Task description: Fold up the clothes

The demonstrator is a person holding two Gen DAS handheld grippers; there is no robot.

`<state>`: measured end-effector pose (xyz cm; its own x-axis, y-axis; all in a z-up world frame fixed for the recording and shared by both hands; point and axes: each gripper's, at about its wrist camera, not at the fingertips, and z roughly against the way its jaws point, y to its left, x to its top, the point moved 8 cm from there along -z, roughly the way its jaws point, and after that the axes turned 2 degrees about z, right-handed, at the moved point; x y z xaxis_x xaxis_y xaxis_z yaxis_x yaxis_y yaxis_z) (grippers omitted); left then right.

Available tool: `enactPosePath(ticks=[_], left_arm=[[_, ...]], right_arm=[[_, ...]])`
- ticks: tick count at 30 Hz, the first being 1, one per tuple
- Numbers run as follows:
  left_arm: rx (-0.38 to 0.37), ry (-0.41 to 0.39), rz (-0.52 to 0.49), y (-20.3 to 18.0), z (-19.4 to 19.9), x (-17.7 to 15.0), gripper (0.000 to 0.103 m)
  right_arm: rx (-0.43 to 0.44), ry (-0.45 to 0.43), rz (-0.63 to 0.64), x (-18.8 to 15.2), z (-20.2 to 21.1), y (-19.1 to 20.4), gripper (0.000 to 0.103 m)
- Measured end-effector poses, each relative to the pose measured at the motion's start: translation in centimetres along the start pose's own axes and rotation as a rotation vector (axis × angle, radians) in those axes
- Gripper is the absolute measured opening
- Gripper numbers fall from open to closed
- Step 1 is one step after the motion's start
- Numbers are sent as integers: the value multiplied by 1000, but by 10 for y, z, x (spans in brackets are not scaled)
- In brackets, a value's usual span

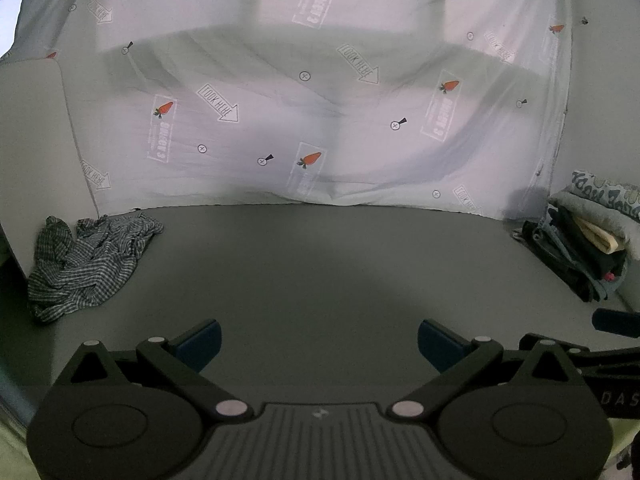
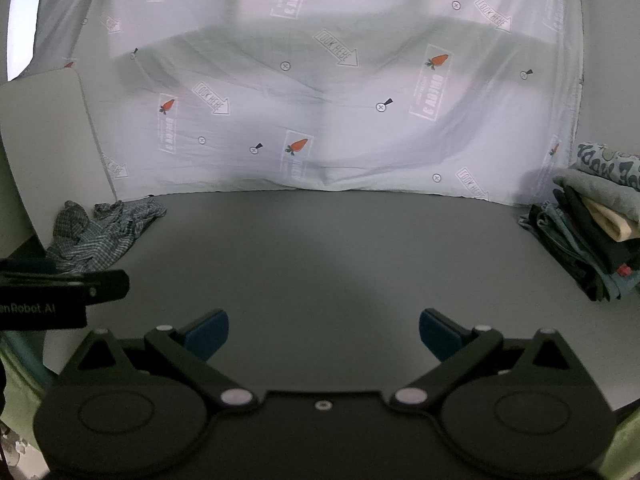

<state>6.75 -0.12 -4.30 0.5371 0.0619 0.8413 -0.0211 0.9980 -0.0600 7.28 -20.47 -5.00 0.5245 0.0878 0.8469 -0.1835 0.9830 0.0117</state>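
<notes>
Hovering low over the grey worktop [image 1: 320, 272], the left gripper [image 1: 319, 346] has its jaws spread wide and holds nothing; the right gripper [image 2: 324, 336] beside it is likewise wide and bare. Farther off, a crumpled checked shirt [image 1: 86, 264] lies at the far left. A stack of folded clothes [image 2: 592, 232] sits at the far right. Behind hangs a carrot-printed sheet [image 1: 320, 100].

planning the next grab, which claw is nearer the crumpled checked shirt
Left. The left claw is open, with the checked shirt ahead to its left. The right claw, also open, sits beyond the left one, so farther from the shirt and closer to the folded clothes stack.
</notes>
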Motion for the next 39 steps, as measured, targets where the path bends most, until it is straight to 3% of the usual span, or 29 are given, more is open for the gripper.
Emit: enactPosePath(ticks=[39], left_arm=[[1, 5, 19, 1, 0, -3, 103]], right_arm=[[15, 15, 16, -1, -3, 3, 103]])
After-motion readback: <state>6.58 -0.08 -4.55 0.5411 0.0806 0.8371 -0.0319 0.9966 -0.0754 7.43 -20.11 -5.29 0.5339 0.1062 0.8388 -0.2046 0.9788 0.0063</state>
